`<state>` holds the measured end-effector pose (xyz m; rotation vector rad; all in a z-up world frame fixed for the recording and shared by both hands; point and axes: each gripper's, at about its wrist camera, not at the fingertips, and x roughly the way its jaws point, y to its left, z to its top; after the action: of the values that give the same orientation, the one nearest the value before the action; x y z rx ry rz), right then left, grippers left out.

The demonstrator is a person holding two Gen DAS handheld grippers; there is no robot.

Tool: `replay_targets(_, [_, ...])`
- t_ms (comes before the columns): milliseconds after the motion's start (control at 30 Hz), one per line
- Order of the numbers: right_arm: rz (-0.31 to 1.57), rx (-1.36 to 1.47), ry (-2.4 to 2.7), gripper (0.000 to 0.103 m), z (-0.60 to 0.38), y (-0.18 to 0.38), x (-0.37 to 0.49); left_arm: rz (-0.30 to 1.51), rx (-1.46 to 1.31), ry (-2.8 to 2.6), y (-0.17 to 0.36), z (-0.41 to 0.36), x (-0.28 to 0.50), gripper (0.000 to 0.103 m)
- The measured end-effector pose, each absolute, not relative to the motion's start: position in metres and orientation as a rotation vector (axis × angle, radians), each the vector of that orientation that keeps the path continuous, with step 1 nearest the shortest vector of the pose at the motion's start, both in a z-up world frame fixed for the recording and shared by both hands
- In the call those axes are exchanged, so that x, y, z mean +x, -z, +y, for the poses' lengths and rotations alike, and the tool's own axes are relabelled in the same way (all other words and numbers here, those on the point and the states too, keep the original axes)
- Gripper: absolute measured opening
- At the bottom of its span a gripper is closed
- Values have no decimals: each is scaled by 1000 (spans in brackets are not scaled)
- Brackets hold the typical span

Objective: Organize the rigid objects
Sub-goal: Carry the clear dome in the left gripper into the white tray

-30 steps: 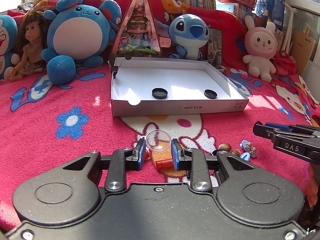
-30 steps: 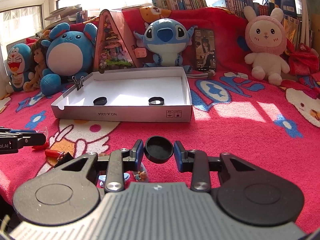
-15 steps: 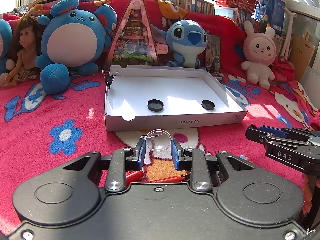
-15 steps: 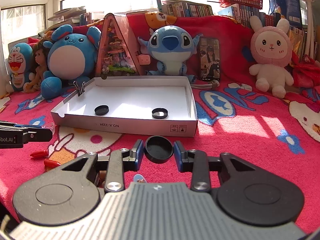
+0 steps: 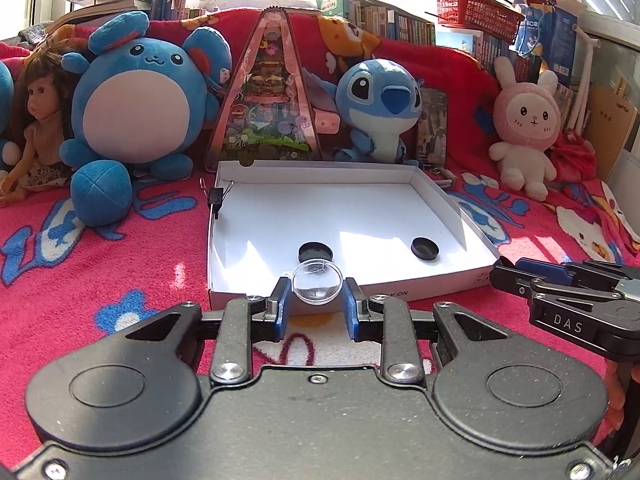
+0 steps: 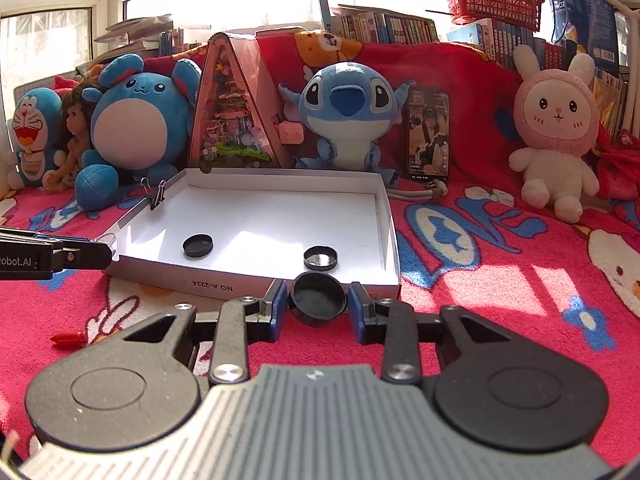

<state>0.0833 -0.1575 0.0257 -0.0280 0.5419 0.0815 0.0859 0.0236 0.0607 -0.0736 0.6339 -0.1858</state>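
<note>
Both tongs hold something. Left tongs point(image 5: 317, 304) squeeze a clear round lid point(image 5: 317, 282) between the blue pads, just at the front wall of the white box point(image 5: 436, 196). Right tongs point(image 6: 318, 310) pinch a black round cap point(image 6: 318, 299), tilted a bit, right by the box's front right corner.

Inside the box, in the left wrist view, one black cap point(image 5: 315, 251) lies at 12 o'clock from the clear lid, very near it. Another black cap point(image 5: 425, 248) lies at 2 o'clock, near the right wall. A black clip point(image 5: 218, 196) bites the left wall of the box at 10 o'clock.

The box sits on a pink blanket point(image 5: 100, 272). Behind it, at 12 o'clock, stands a blue plush point(image 5: 380, 108). A pink bunny point(image 5: 524, 128) sits at 2 o'clock. A round blue plush point(image 5: 140, 100) sits at 10 o'clock.
</note>
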Motion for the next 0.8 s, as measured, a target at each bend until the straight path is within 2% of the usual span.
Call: replay_targets(800, [671, 6, -67, 38, -167, -17, 167, 777, -111, 124, -31, 31, 165, 26])
